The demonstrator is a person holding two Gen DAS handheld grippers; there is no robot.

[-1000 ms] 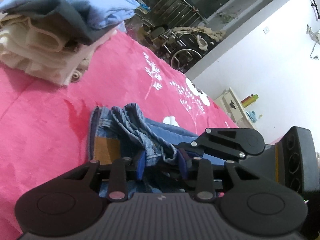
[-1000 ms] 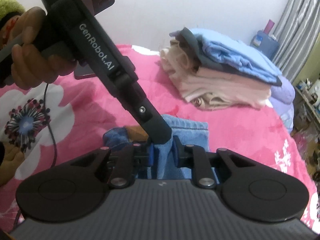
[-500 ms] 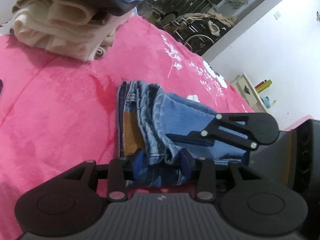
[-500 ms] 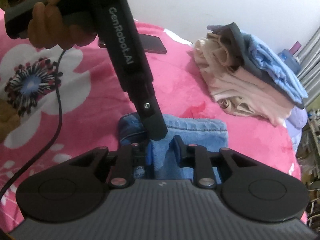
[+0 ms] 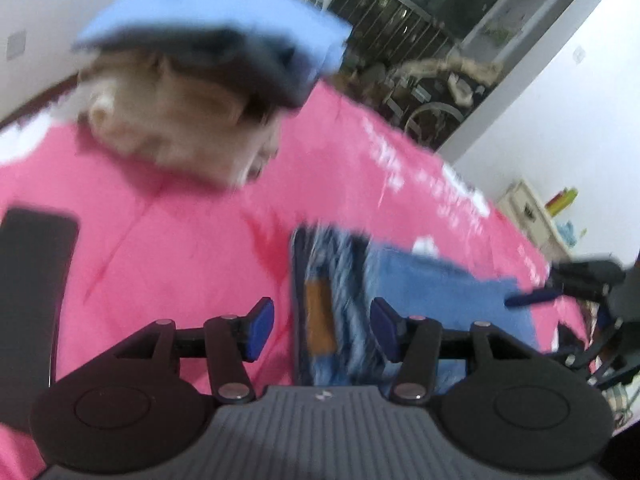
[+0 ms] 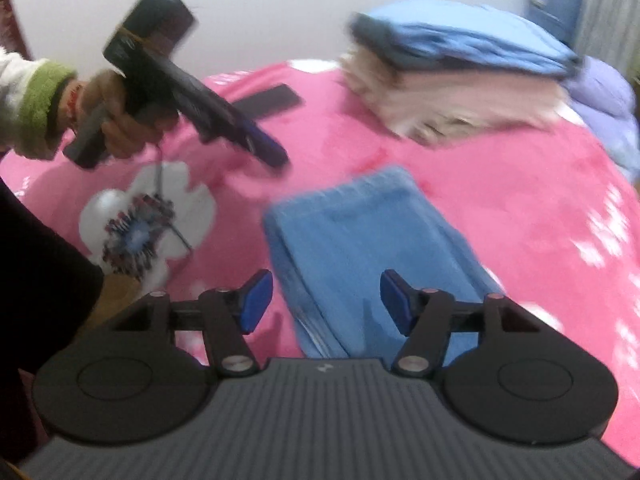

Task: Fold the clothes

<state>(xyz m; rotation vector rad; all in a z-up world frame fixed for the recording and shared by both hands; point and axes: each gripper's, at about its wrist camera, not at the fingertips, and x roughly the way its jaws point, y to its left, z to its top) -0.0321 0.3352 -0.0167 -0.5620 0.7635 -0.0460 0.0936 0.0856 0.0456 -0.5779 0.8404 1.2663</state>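
The folded blue denim jeans lay flat on the pink flowered fleece blanket, a compact rectangle that looked finished. At about one o'clock from them sat the stack of folded cream, dark grey and light blue clothes; judging by this, moving the jeans onto it was what remained. The right gripper hung over the near end with its jaws opening, pads clear of the cloth. The left gripper was likewise opening and pressed on nothing. Only the left wrist view showed the waistband and brown leather patch; only the right view showed the person's hand and green cuff at ten o'clock.
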